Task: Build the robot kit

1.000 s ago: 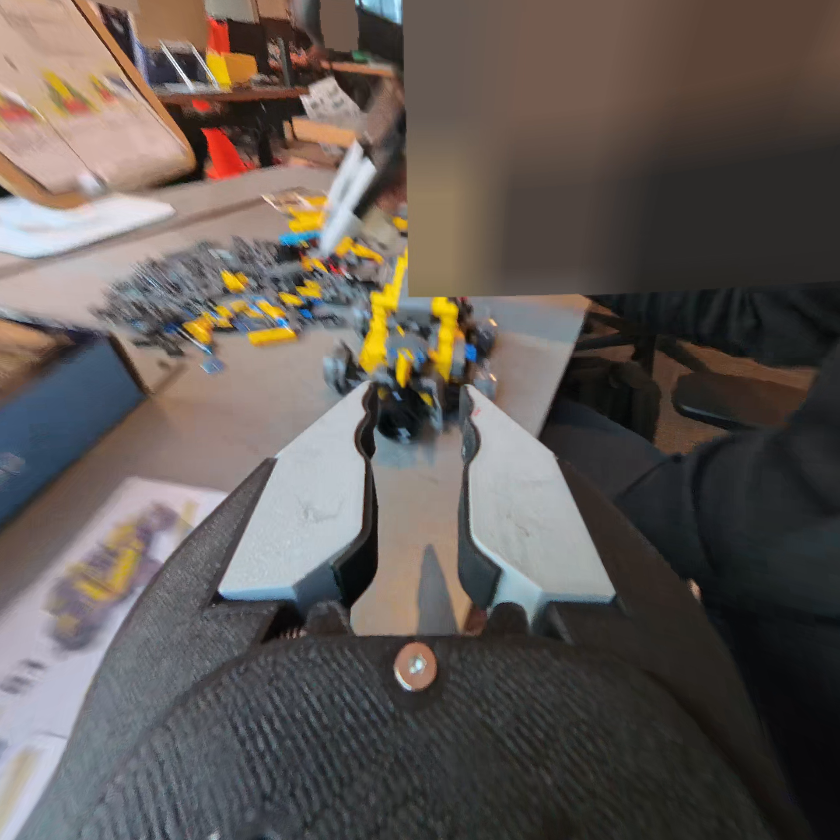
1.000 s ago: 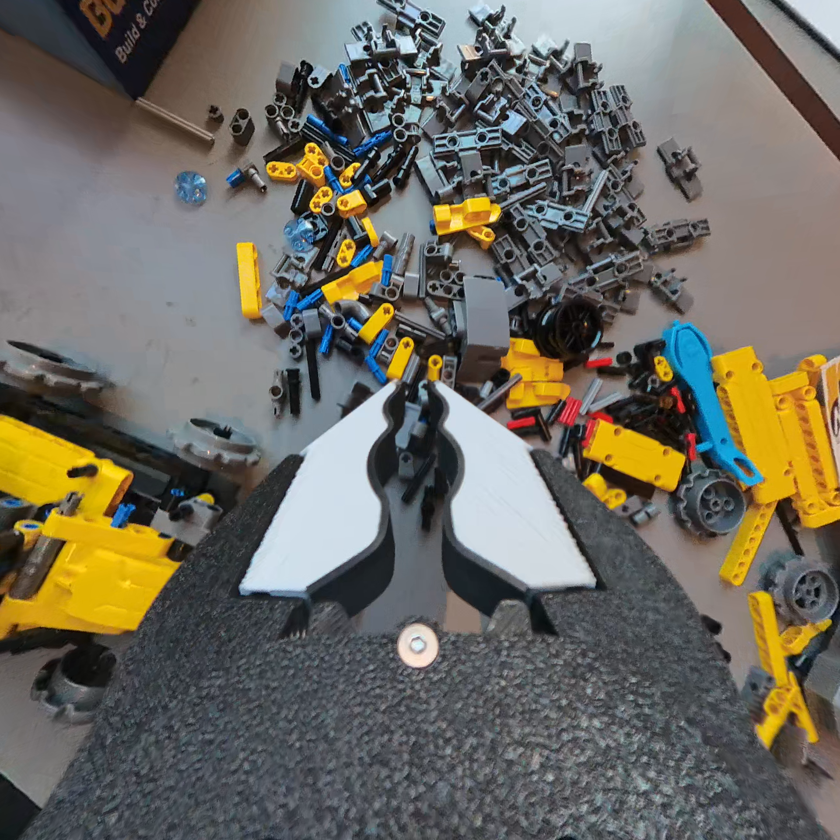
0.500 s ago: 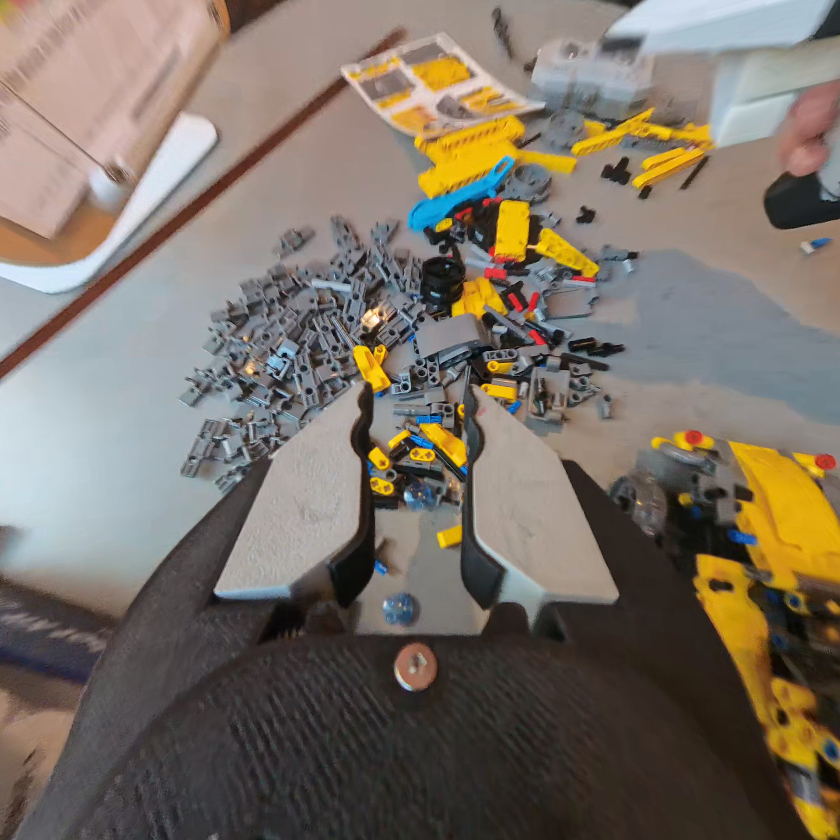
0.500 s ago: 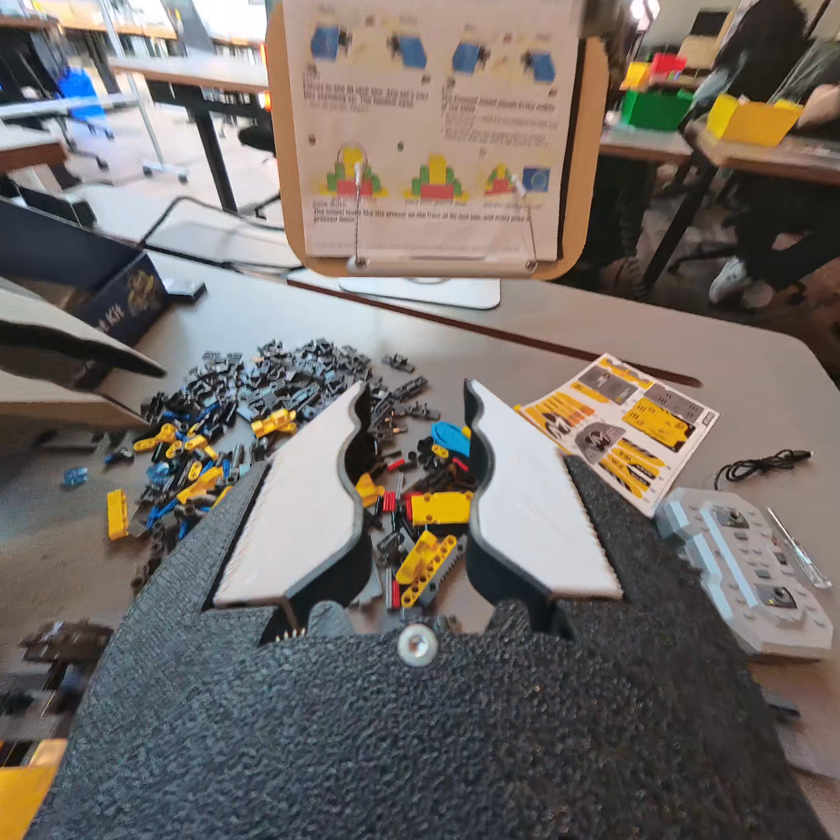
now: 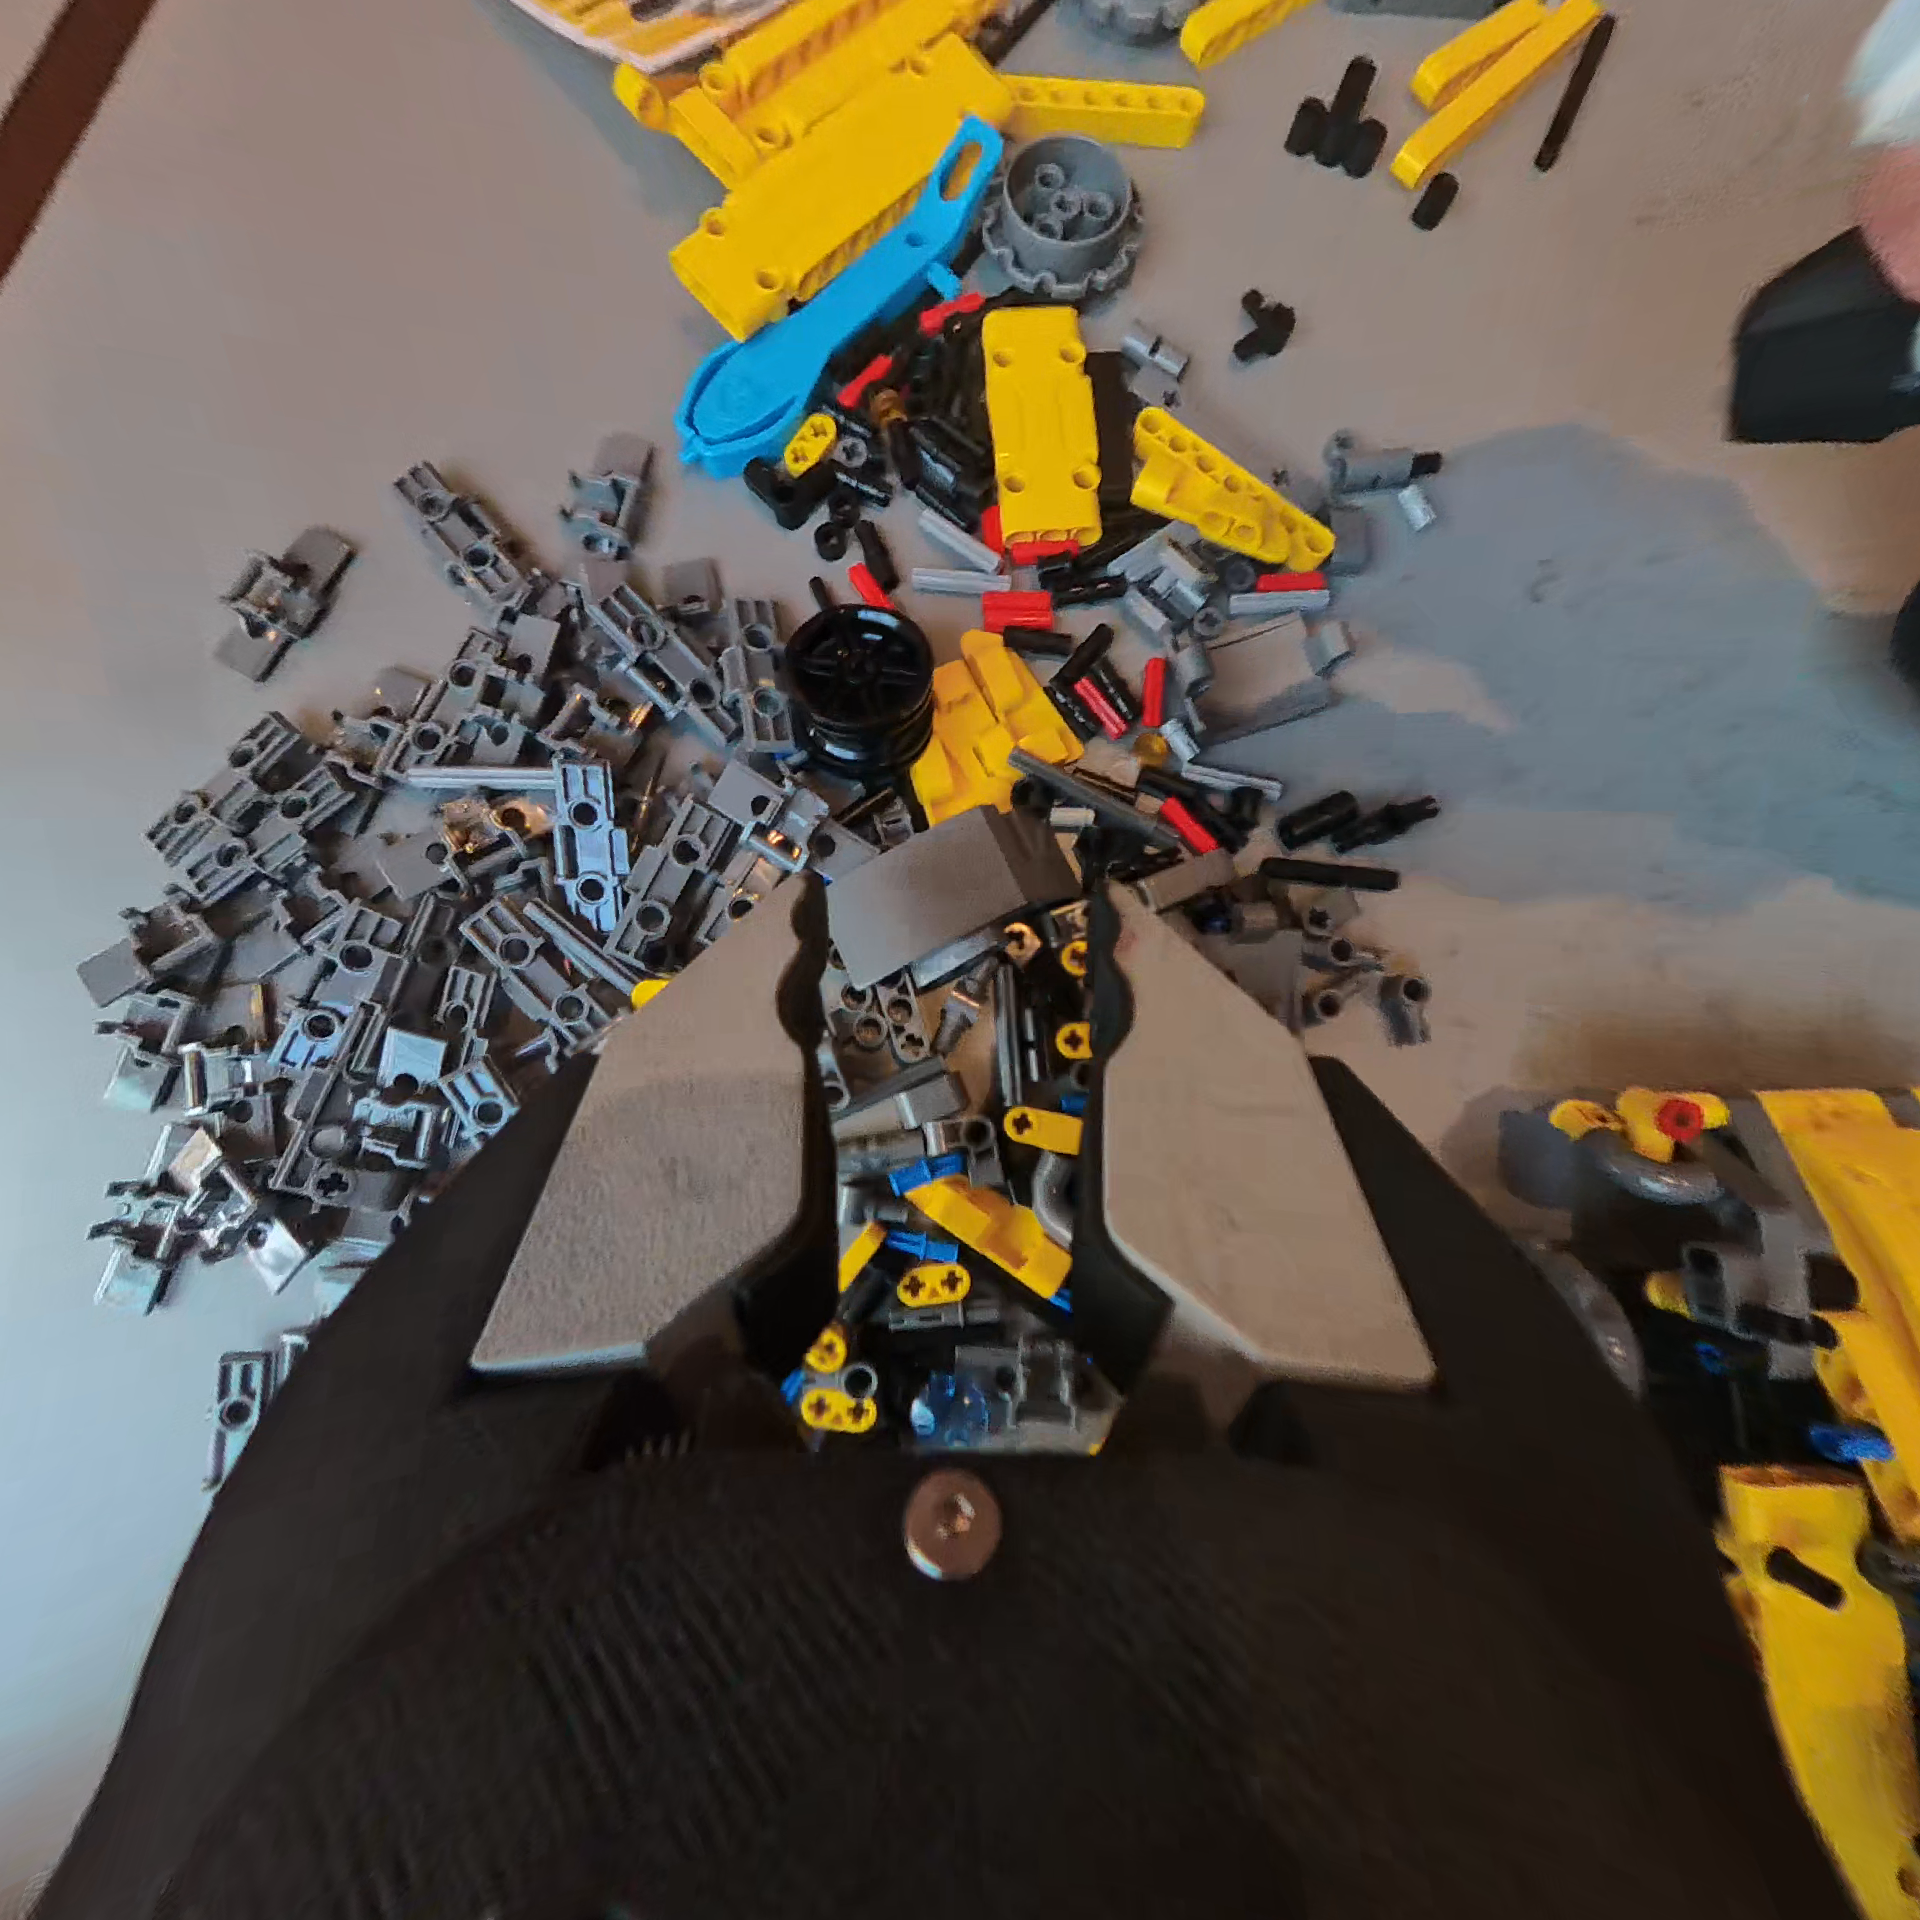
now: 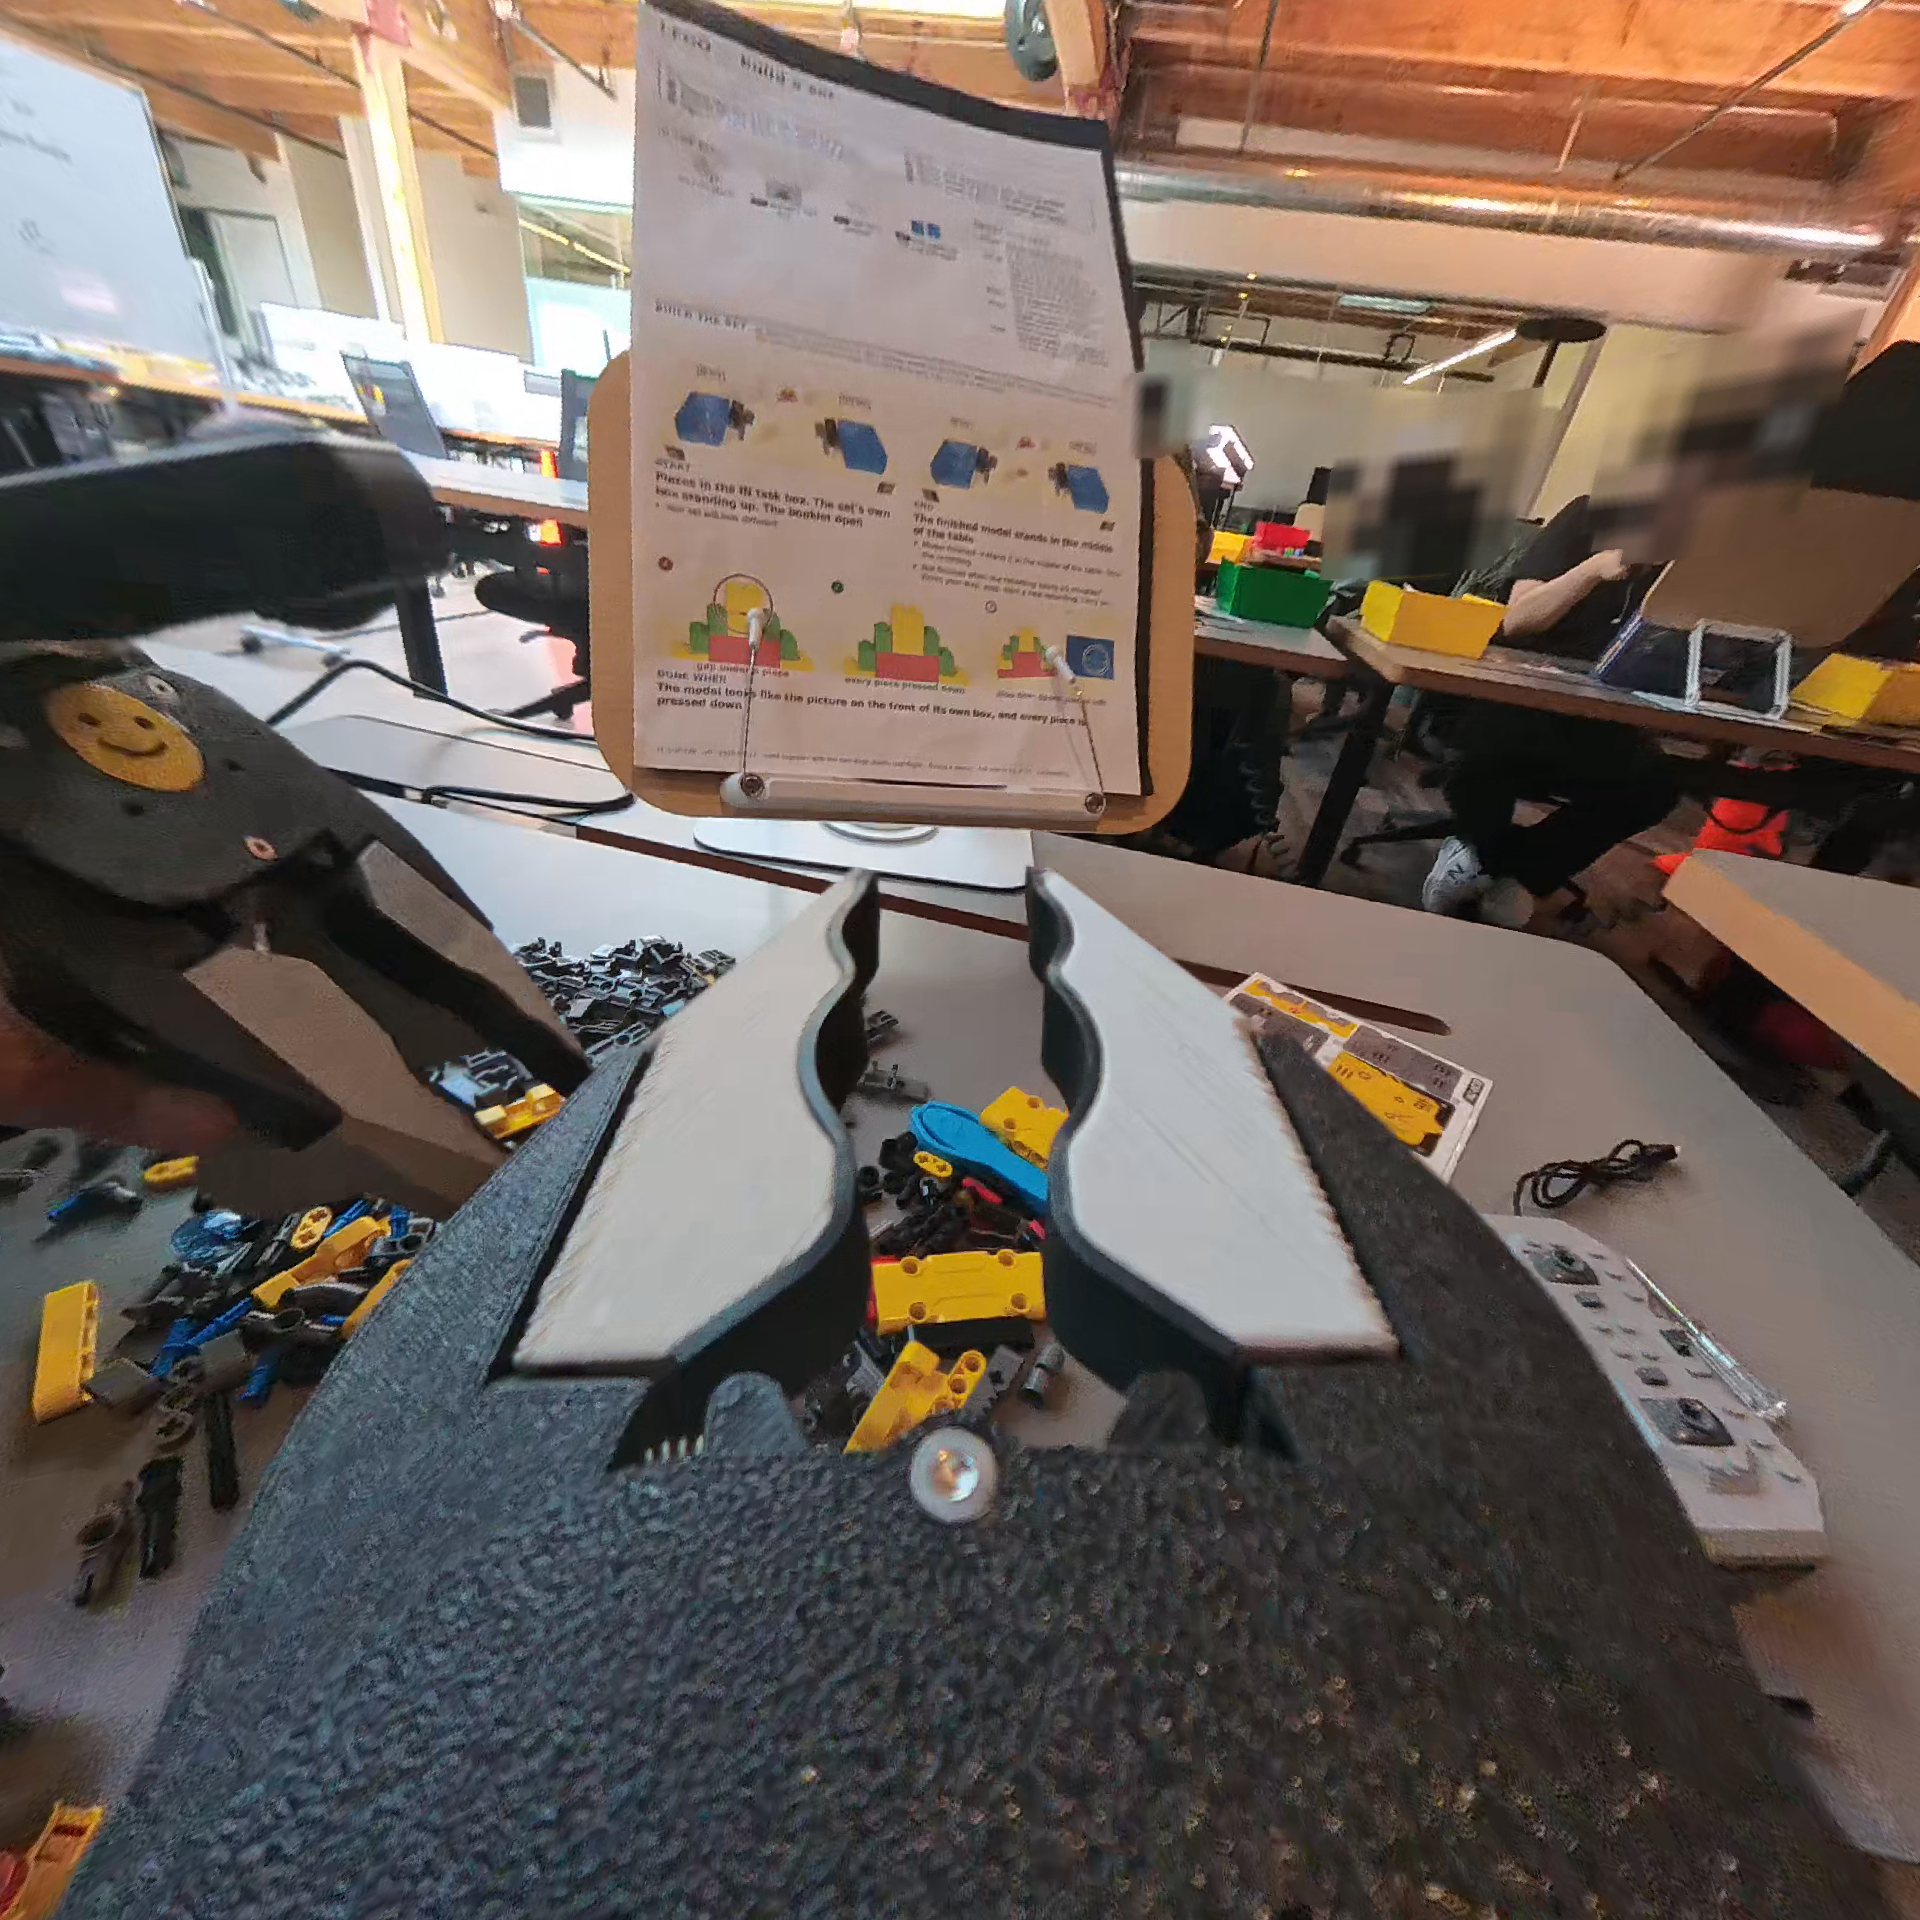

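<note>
Left fingers: the left gripper [image 5: 956,904] is spread wide and grips nothing. It points steeply down at the grey table [image 5: 260,312]. Whether its tips touch the parts cannot be told.
Between them: low in the gap lie small yellow two-hole links [image 5: 932,1285] and one translucent blue round piece [image 5: 951,1403]. At the tips lies a flat grey curved panel [image 5: 935,914], resting over smaller parts.
Handling: by my judgement the parts here overlap so tightly that closing on any one would catch its neighbours. The panel's bare upper edge looks the cleanest place to pinch.
Lower right: a part-built yellow and grey model [image 5: 1818,1351] stands just beside the left gripper.
Left of frame: a heap of dark grey connector pieces [image 5: 416,935], too many and too tangled to count.
Centre: one black spoked wheel rim [image 5: 857,686], touching the heap, with red and black pins scattered around it.
Upper frame: one long blue plastic tool [image 5: 831,312], one grey toothed hub [image 5: 1070,208], one flat yellow panel [image 5: 1039,416], and at least four long yellow beams.
Right fingers: the right gripper [image 6: 951,894] is spread apart and empty, held level, well above the parts.
Right of it: one pale grey control unit [image 6: 1662,1382], one black cable [image 6: 1590,1174], one printed sheet [image 6: 1371,1070].
Far: one instruction page on a wooden stand [image 6: 883,520].
</note>
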